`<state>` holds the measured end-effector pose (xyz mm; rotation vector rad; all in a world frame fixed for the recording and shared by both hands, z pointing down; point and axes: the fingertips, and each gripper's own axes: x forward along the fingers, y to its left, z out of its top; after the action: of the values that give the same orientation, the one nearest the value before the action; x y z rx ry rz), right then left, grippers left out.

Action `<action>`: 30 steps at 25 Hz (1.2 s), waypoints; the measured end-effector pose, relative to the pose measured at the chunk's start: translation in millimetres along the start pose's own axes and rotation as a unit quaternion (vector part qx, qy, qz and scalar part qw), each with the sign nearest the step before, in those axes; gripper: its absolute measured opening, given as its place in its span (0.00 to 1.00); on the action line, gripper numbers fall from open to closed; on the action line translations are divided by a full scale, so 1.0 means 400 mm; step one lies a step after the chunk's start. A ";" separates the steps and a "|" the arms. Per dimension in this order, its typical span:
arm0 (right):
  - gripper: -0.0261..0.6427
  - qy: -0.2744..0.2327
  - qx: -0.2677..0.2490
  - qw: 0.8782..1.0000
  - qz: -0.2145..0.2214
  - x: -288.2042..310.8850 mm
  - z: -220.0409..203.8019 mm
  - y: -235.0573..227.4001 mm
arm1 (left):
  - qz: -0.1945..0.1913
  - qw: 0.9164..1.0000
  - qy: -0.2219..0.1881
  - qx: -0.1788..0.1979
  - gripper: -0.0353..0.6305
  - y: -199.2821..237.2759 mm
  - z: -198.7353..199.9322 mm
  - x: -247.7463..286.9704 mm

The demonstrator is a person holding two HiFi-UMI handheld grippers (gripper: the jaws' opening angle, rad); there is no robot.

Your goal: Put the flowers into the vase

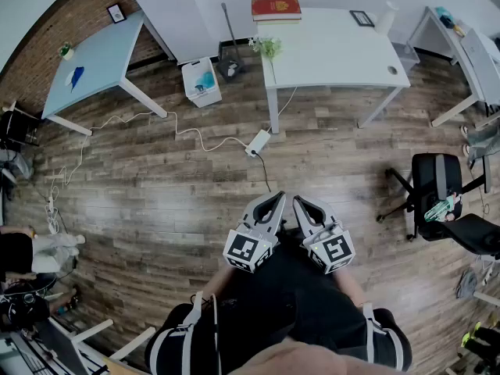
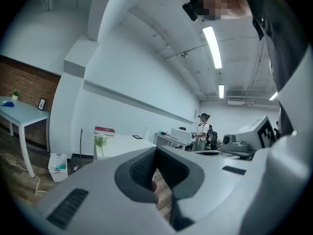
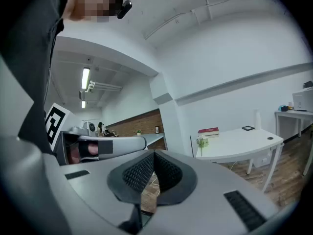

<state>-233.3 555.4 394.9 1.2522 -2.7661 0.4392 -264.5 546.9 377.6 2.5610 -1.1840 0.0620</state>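
The left tongs [image 1: 276,198] and right tongs [image 1: 300,201] are both closed and empty, well apart from the desk [image 1: 336,53]. The flowers [image 1: 268,47] stand at its near corner. They look light and easily crushed, so I'd pinch the stems low and gently.

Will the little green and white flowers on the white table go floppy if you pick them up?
Probably a bit floppy: the small green-and-white flowers show thin stems. Likely very light, being a small bunch. Squeezing hard might crush them.
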 end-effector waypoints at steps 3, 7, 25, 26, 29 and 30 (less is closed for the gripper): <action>0.06 -0.007 -0.002 1.000 -0.002 0.024 0.010 -0.001 | -0.005 1.000 -0.006 0.014 0.12 0.014 0.024 0.003; 0.06 -0.006 -0.012 1.000 0.003 0.044 0.015 0.004 | -0.001 1.000 -0.017 0.020 0.12 0.033 0.041 0.003; 0.06 -0.017 -0.006 0.999 0.037 0.170 -0.007 0.154 | 0.065 0.997 -0.029 -0.019 0.12 0.308 0.011 -0.184; 0.06 -0.014 -0.017 0.999 0.039 0.186 -0.013 0.171 | 0.056 0.998 -0.028 -0.028 0.12 0.317 0.009 -0.188; 0.06 0.008 -0.041 0.997 0.067 0.244 -0.037 0.227 | 0.025 0.998 -0.041 -0.044 0.12 0.319 0.028 -0.175; 0.06 0.020 -0.043 0.996 0.078 0.260 -0.047 0.238 | 0.012 0.998 -0.047 -0.051 0.12 0.313 0.037 -0.164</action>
<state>-374.5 545.1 410.1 1.0032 -2.8266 0.3456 -402.7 514.6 385.8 2.4841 -1.2196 -0.1116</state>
